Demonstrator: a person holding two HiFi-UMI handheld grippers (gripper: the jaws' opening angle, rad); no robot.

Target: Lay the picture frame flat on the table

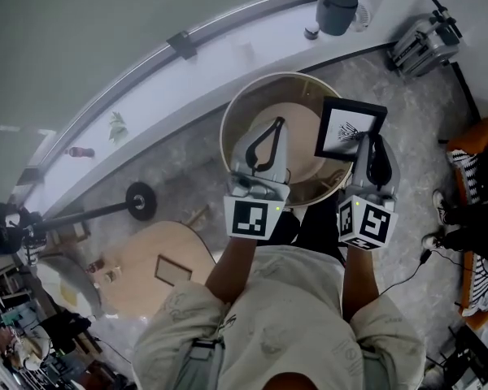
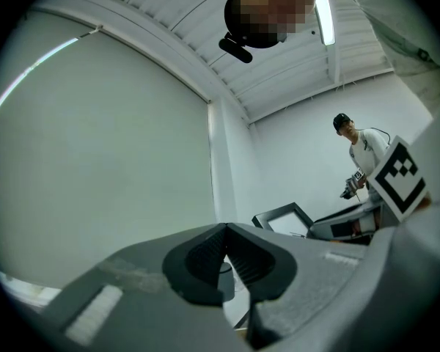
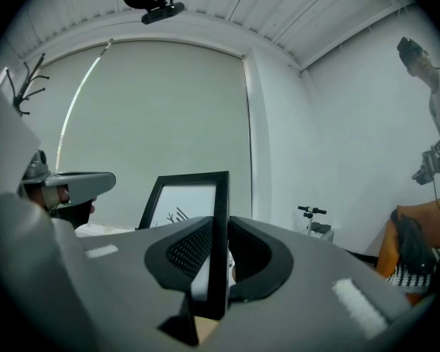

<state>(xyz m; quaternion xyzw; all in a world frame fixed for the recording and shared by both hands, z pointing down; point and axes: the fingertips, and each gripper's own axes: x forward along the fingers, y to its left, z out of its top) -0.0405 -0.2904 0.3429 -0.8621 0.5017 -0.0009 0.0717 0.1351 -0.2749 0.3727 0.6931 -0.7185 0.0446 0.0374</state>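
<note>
A black picture frame (image 1: 349, 128) with a white print of dark twigs is held up above the round wooden table (image 1: 236, 112). My right gripper (image 1: 372, 146) is shut on its right edge; in the right gripper view the frame's black bar (image 3: 218, 226) stands clamped between the two pads. To its left, my left gripper (image 1: 270, 138) hangs over the table with its tips together and nothing between them. In the left gripper view the frame (image 2: 282, 218) shows off to the right, past the shut left gripper (image 2: 226, 264).
A white windowsill (image 1: 228, 51) curves behind the table, with a dark grey pot (image 1: 337, 6) at its right end. A second round table (image 1: 159, 262) and a stand with a round base (image 1: 140, 201) are on the floor at left. An orange seat (image 1: 480, 149) is at right.
</note>
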